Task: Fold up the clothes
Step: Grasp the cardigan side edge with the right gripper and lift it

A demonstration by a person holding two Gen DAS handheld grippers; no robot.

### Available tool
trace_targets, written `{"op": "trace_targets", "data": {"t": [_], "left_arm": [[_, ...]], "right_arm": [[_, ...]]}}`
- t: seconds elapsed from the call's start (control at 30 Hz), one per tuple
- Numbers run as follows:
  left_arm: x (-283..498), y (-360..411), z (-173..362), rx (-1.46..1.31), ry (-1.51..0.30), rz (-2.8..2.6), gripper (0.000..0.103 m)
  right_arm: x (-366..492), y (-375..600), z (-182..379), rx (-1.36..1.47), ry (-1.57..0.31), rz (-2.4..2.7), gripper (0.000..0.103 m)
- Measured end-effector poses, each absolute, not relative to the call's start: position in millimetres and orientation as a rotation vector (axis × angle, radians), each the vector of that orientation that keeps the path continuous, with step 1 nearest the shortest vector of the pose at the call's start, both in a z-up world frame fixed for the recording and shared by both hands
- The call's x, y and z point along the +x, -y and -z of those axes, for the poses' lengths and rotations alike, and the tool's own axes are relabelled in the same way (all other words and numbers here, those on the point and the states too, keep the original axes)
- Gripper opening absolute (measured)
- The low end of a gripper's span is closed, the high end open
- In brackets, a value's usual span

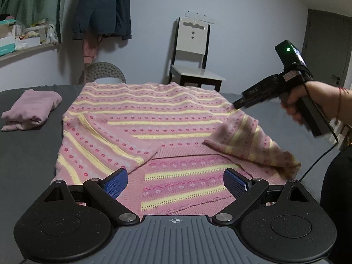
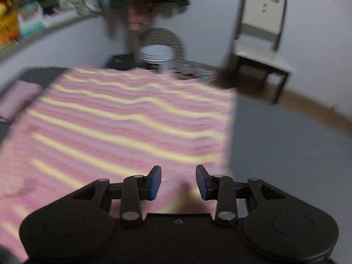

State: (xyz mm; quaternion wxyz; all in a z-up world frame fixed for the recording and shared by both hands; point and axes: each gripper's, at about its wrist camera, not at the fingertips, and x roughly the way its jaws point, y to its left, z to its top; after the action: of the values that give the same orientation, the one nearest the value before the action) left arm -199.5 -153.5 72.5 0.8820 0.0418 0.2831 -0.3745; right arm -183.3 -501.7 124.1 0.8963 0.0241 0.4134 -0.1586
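Grey bedding (image 1: 28, 145) carries the pink-and-yellow striped knit sweater (image 1: 143, 114), spread flat mid-surface with its left sleeve (image 1: 99, 140) folded diagonally across the body and its right sleeve (image 1: 248, 140) lying out over the right edge. Soft, limp and loosely knit, it will likely sag and stretch, so a pinch at a cuff or hem corner looks best. Left gripper (image 1: 175, 181) hovers near the hem, jaws wide and empty; right gripper (image 2: 178, 182) sits over the right side, jaws parted, gripping nothing; a folded mauve garment (image 1: 30, 110) lies well left.
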Motion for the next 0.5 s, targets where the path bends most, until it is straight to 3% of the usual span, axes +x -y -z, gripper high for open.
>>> {"op": "trace_targets", "data": {"t": [0.37, 0.43, 0.5], "left_arm": [[-192.7, 159.9, -60.5, 0.094, -0.628, 0.765, 0.094], [-192.6, 160.8, -59.2, 0.098, -0.634, 0.763, 0.094], [-193.1, 161.2, -58.2, 0.103, -0.636, 0.765, 0.094]], "right_arm": [[-147.4, 534.0, -94.6, 0.087, -1.067, 0.079, 0.034], [-145.3, 537.7, -88.2, 0.151, -1.101, 0.055, 0.030], [-147.3, 539.0, -86.1, 0.174, -1.100, 0.040, 0.013]]}}
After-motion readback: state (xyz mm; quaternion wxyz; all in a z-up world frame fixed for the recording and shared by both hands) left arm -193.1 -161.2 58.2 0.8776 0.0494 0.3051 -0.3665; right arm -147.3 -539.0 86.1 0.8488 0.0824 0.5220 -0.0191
